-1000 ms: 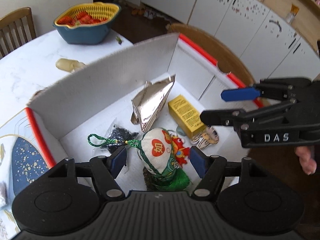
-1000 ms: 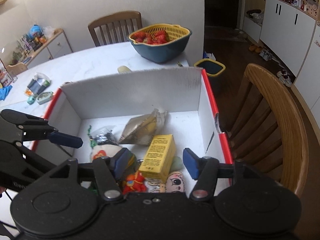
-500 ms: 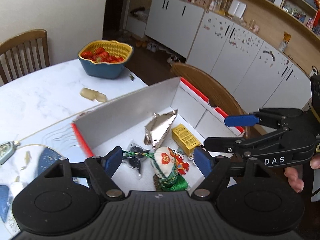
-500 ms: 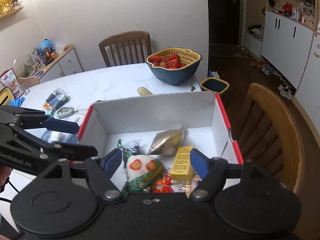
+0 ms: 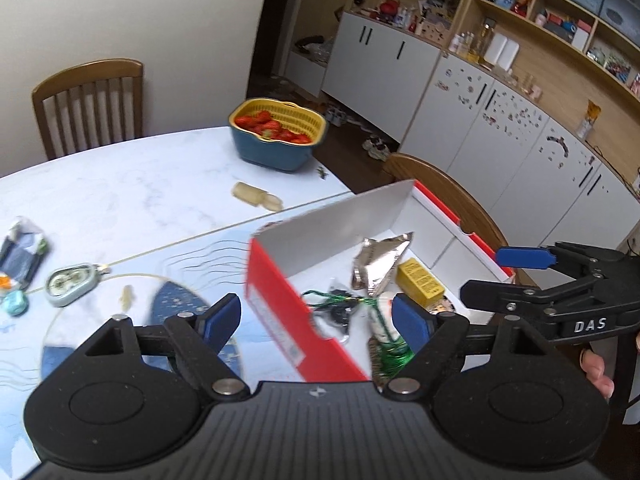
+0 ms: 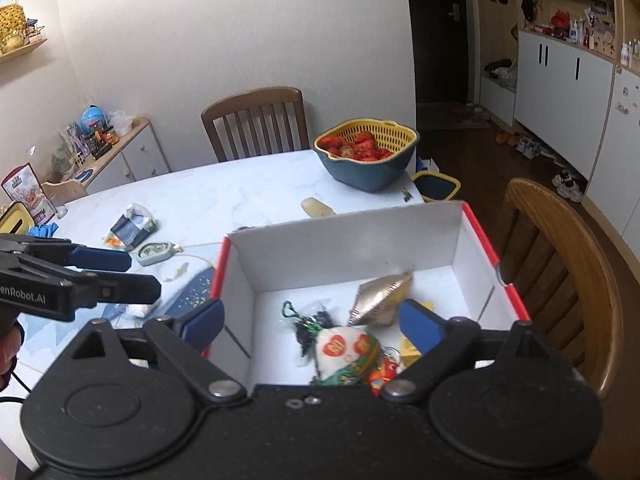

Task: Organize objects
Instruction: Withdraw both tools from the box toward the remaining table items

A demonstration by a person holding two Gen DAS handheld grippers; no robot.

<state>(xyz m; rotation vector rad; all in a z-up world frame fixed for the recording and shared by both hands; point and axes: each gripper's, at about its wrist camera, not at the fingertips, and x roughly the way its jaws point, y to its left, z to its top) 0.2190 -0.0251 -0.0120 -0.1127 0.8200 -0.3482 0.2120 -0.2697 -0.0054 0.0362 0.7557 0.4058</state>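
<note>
On the white marbled table [image 6: 224, 196], a broad bare stretch is lying open from 9 to 12 o'clock of the box [image 6: 344, 248], while the table edge is running just past the box's far corner at 1 o'clock. Two slatted wooden chairs are standing by: one [image 6: 256, 120] at 12 o'clock against the wall, one [image 6: 560, 264] at 3 o'clock, close beside the box. One cardboard box, red outside and white inside, is sitting with straight upright walls and its top open. At 12 o'clock, well apart, one blue bowl with a yellow lattice basket [image 6: 366, 156] is holding red fruit. Inside the box, four larger things are lying close together: one crinkled silver foil pouch [image 6: 380, 300], pointed at its ends; one soft embroidered sachet [image 6: 346, 354] with a green cord; one yellow carton [image 5: 420, 282], rectangular; one clear packet of dark bits [image 5: 338, 300]. Smaller trinkets beside them are partly hidden. Both tongs are hovering above the box's near side: the left gripper [image 5: 316, 320] is spreading its blue pads with nothing pinched, and the right gripper [image 6: 312, 320] is likewise spreading, empty.
</note>
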